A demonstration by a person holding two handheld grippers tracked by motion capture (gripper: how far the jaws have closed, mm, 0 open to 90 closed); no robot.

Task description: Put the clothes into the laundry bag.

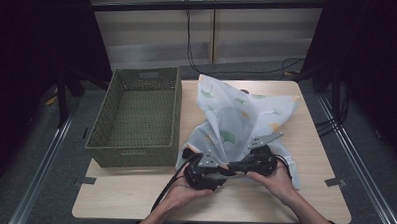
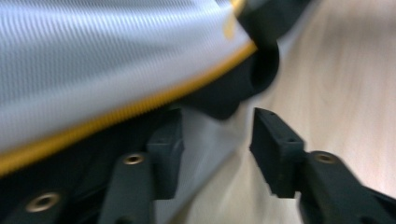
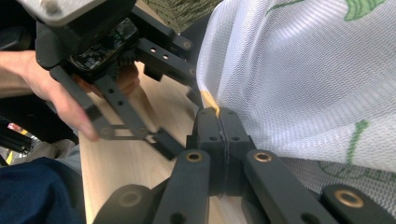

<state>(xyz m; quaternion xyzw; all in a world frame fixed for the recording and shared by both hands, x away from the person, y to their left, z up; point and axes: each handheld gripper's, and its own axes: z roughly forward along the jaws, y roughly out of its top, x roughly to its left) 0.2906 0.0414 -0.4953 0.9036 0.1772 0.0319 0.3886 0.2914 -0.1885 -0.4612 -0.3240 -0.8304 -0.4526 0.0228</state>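
Each tool is black plastic, built of flat linked bars with brass-coloured rivets at the joints. The left tool carries a grey three-cornered plate, an exposed circuit board and a black cable. The right tool has blocky ribbed pads. The person's forearms are bare; dark blue clothing shows.

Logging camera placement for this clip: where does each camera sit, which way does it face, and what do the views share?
High view: fixed above the person's side, looking forward and down on the table, basket and cloth; both forearms enter from below.
Left gripper view: rides the left gripper, looking along its parted jaws at the cloth's yellow hem.
Right gripper view: rides the right gripper, jaws shut on the cloth's hem; the left hand shows too.
All three share the cloth and tabletop.
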